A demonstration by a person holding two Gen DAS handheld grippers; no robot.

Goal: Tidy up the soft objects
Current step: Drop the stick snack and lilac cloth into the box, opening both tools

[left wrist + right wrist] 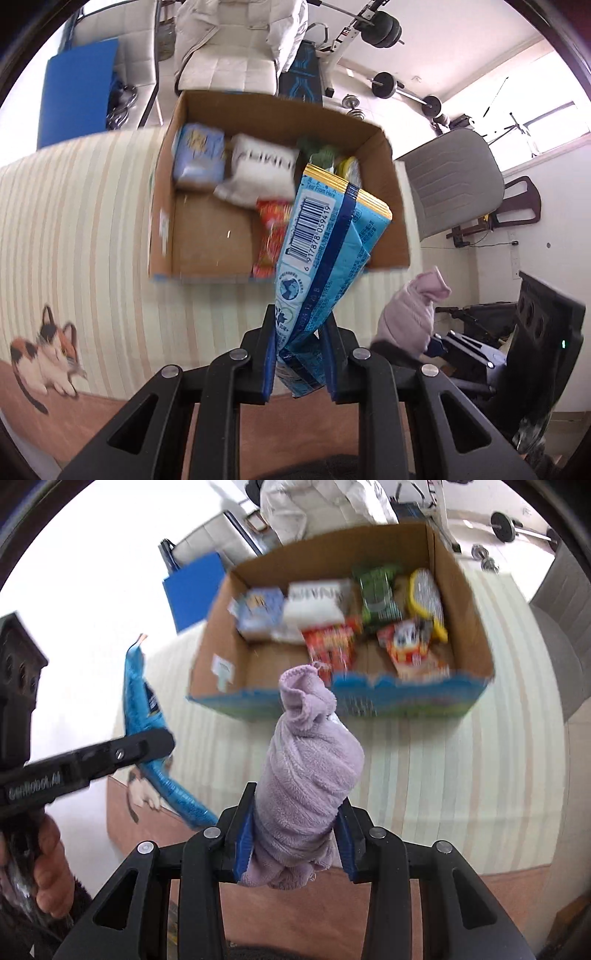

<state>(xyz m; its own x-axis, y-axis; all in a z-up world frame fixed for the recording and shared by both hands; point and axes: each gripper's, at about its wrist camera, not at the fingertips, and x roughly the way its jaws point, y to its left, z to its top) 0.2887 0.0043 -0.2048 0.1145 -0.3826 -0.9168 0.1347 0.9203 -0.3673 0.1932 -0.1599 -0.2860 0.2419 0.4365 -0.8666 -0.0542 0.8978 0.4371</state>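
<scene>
My left gripper [300, 325] is shut on a blue snack packet [325, 236] and holds it up in front of an open cardboard box [162, 206]. My right gripper [295, 812] is shut on a rolled lilac towel [306, 760], also held above the table before the box [214, 653]. The box holds several packets, among them a white one [264, 166] and a red one [271, 236]. The right wrist view shows the left gripper [147, 744] with its blue packet [147, 716] at the left. The left wrist view shows the lilac towel [410, 310] at the right.
The box stands on a striped tablecloth [85, 206] with a cat picture [44, 354]. White chairs [229, 62], a blue board [77, 96], a grey chair [458, 177] and barbell weights [384, 26] stand behind the table.
</scene>
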